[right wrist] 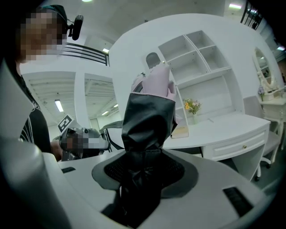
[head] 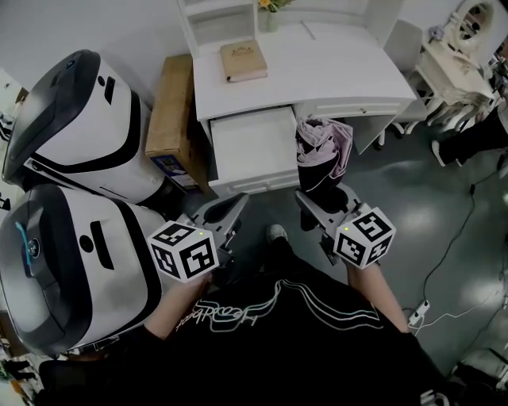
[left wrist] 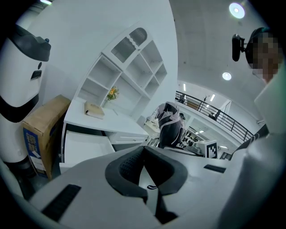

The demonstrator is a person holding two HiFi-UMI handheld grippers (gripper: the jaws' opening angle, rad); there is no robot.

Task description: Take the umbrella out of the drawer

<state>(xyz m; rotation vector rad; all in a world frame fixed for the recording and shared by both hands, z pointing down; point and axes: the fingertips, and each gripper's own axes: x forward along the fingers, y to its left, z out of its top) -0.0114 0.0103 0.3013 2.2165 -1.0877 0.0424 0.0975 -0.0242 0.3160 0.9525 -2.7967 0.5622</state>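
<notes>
A folded umbrella point(head: 323, 151), pink fabric with a black sleeve over its lower part, stands upright in the jaws of my right gripper point(head: 321, 203), which is shut on its black end. It is held in the air in front of the white desk, right of the open drawer point(head: 252, 147), whose white inside shows nothing in it. The right gripper view has the umbrella point(right wrist: 149, 112) rising straight out of the gripper point(right wrist: 145, 154). My left gripper point(head: 230, 209) hangs below the drawer front with its jaws together and nothing in them. In the left gripper view, the gripper point(left wrist: 144, 150) faces the drawer point(left wrist: 85, 145) and the umbrella point(left wrist: 170, 123).
A tan book point(head: 243, 60) and a small vase of flowers point(head: 270, 11) sit on the white desk point(head: 333, 63). A cardboard box point(head: 171, 119) leans at the desk's left, beside two large white-and-black machines point(head: 79, 119). Cables and a power strip point(head: 418, 312) lie on the floor at right.
</notes>
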